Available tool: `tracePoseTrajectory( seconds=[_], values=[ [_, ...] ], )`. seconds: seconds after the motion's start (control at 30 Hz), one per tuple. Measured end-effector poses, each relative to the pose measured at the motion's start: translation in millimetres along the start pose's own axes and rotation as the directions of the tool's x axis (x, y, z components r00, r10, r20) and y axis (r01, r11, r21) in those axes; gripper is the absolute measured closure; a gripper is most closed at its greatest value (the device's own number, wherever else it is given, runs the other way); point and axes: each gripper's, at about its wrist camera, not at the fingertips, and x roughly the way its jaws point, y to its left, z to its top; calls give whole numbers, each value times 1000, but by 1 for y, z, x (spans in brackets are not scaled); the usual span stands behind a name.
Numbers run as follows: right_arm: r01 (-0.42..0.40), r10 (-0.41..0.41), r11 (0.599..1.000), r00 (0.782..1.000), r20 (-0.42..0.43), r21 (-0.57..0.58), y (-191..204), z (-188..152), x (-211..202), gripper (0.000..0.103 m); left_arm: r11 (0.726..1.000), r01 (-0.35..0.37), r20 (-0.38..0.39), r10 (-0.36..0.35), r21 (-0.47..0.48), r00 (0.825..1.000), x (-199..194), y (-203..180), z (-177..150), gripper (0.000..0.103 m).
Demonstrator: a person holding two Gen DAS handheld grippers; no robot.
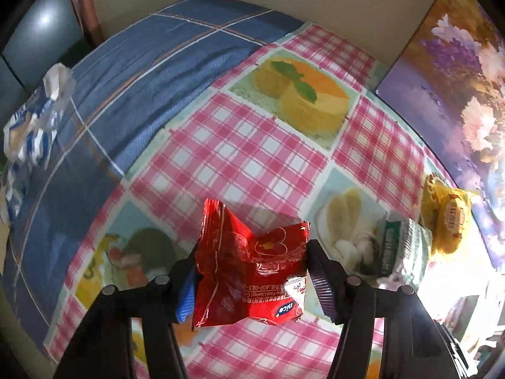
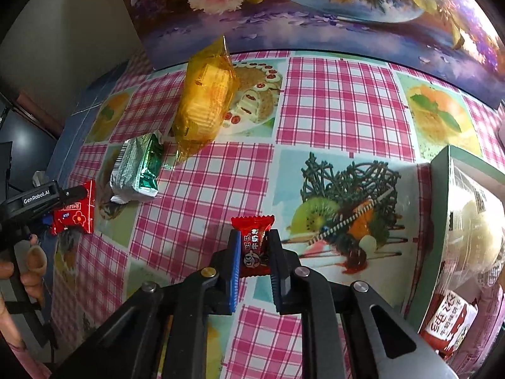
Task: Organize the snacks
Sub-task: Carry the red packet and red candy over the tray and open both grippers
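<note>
A small red candy (image 2: 256, 246), its wrapper printed with a cartoon face, sits clamped between the blue-padded fingers of the right gripper (image 2: 255, 263), lifted just clear of the pink-checked worktop (image 2: 341, 101). At the right edge of that view stands a green-walled box (image 2: 442, 208), already holding a pale wrapped bun and a red-and-white packet, and it looks the likely home for the sweets. Across the worktop the left gripper (image 1: 251, 279) grips a crumpled red snack packet (image 1: 249, 271) at both sides, the foil buckled between its fingers; the same packet shows at the far left of the right wrist view, held above the cloth. Still loose are a green-and-silver foil pack (image 2: 139, 170) and a yellow cellophane bag of biscuits (image 2: 205, 101), lying just beside each other near the floral picture (image 2: 315, 15) propped at the back. A blue plaid cloth (image 1: 151, 72) covers the worktop's far end, where a blue-and-white wrapper (image 1: 34, 120) lies. Done well, the carry would bring the candy over the box's near wall before the grip eases, low enough that the light wrapper cannot bounce out, and one hand would unload at a time so the two tools do not crowd the opening.
</note>
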Motion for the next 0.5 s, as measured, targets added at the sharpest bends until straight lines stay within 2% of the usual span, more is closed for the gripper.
tracePoseTrajectory(
  seconds=[0.37,0.5],
  values=[
    [-24,23,998,1000,19,63,-9,-20,-38,86,993,81,1,-81,-89,997,-34,-22,-40,38],
    [-22,18,996,999,42,91,-16,-30,-60,86,993,91,12,-90,-80,996,-50,-36,-57,38]
  ],
)
